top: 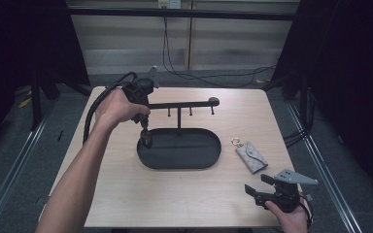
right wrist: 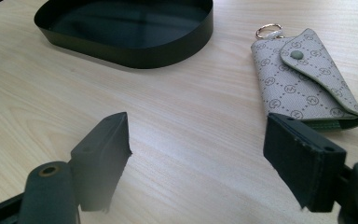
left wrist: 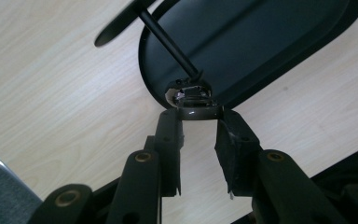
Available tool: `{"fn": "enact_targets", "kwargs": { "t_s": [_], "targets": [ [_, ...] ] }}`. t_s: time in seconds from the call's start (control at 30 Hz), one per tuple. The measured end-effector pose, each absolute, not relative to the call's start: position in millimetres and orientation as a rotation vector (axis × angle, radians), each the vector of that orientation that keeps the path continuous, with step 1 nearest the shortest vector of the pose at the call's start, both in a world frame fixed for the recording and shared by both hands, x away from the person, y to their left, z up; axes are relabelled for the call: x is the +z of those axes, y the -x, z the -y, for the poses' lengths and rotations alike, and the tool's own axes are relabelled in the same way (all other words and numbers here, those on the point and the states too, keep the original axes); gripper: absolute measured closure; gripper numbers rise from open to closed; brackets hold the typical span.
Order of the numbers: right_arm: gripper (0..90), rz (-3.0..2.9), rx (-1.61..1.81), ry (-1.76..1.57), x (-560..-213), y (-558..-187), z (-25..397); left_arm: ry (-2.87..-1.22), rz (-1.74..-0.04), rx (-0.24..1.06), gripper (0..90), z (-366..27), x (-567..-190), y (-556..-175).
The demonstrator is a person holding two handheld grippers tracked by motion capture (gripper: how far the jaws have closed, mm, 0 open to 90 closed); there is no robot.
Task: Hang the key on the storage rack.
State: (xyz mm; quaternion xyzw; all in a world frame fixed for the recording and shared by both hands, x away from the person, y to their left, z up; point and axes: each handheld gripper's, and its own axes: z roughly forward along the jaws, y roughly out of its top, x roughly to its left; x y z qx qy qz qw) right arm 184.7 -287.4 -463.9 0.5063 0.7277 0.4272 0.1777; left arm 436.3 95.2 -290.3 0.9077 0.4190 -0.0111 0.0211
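Small dark object being lowered over the tray's rim

It is being pinched by the left hand-held gripper (left wrist: 199,122) at the tray (top: 179,162)'s nine o'clock — right hand-held gripper (right wrist: 198,161) idling, jaws spread.

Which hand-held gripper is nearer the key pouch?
Right. The right hand-held gripper sits just in front of the key pouch, jaws open, not touching it. The left hand-held gripper is across the table at the far end of the black tray.
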Motion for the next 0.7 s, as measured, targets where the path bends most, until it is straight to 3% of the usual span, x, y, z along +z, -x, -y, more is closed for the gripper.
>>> {"fn": "enact_targets", "kwargs": {
  "t_s": [0.23,0.27,0.4,0.7],
  "targets": [
    [22.5,-2.066,1.205,-1.430,-464.1,-184.8,287.7,-2.815,-1.353,-0.034,70.9,-86.0,-295.5,-443.4],
    [22.5,-2.070,1.202,-1.425,-464.2,-185.0,287.6,-2.814,-1.364,-0.042,80.1,-84.9,-296.8,-444.4],
    [22.5,-2.074,1.203,-1.423,-464.2,-185.0,287.4,-2.788,-1.382,-0.035,84.8,-86.4,-292.3,-448.4],
    [22.5,-2.074,1.200,-1.421,-464.2,-184.9,287.2,-2.791,-1.368,-0.022,83.4,-84.9,-292.3,-450.4]
  ]
}}
